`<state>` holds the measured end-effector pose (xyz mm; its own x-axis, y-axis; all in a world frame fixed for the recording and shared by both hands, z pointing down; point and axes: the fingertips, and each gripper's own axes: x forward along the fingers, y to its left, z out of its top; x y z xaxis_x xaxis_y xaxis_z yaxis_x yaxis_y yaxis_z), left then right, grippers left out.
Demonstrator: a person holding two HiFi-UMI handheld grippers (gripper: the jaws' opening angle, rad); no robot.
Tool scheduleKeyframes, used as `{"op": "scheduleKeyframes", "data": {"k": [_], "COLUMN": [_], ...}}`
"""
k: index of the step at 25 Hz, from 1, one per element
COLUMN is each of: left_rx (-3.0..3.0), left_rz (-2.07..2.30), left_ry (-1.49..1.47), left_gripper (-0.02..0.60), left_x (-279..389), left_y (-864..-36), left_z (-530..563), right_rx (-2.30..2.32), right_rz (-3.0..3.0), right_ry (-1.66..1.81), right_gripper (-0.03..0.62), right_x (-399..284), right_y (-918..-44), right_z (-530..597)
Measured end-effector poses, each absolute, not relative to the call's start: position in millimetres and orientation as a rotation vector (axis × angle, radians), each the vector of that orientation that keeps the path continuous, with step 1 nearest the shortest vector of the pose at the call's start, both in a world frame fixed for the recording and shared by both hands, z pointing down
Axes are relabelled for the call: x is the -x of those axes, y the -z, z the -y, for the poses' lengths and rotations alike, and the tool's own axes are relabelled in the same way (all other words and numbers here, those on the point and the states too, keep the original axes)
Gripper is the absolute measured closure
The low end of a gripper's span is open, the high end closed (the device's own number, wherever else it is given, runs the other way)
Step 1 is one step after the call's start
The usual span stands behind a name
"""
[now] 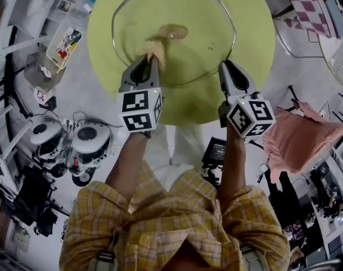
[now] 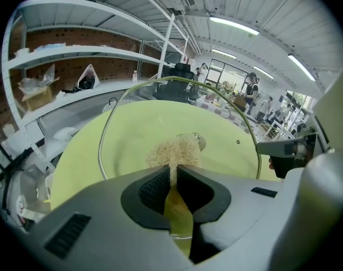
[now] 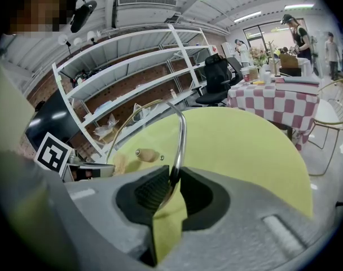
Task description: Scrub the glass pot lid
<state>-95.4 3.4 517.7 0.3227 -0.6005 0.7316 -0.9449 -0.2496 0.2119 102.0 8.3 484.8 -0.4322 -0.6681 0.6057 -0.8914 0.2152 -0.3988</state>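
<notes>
Head view with both gripper views. A glass pot lid (image 1: pixel 202 41) sits over a round green table (image 1: pixel 104 21), in front of the person, with its knob (image 1: pixel 174 34) near the middle. Its far edge appears tipped up from the table top, though the head view does not settle this.

The left gripper (image 1: pixel 146 64) has its jaws pressed on a tan, fibrous scrubber (image 1: pixel 153 51). The scrubber's free end lies against the glass just beside the knob. The right gripper (image 1: pixel 228 66) has its jaws clamped on the lid's metal rim (image 3: pixel 180 145) at the right-hand side, with the thin band standing between the two pads.

Handling, as a judgement:
- **Lid:** It is stiff and moderately heavy for its thinness. It is also brittle, so a knock on the table edge or a drop could crack it.
- **Glass face:** It is smooth and likely slippery, more so if wet.
- **Holding points:** The rim and the knob are the only sound places to hold. The rim suits narrow pads, but it offers a small bearing area, so scrubbing pressure may lever the lid round in the grip.
- **Scrubber:** It is light, soft and yielding, so a pinch at its near end suffices.
</notes>
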Motion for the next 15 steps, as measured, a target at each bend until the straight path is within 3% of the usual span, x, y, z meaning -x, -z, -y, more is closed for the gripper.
{"op": "scheduleKeyframes", "data": {"k": [15], "left_rx": [-1.909], "left_rz": [1.426], "left_ry": [-0.708], "left_gripper": [0.541], "left_x": [127.7], "left_y": [-518.0], "left_z": [-10.3], "right_rx": [-1.457], "right_rz": [2.199], "right_ry": [-1.052], "right_gripper": [0.533], "right_x": [-101.2], "right_y": [-483.7], "right_z": [-9.6]}}
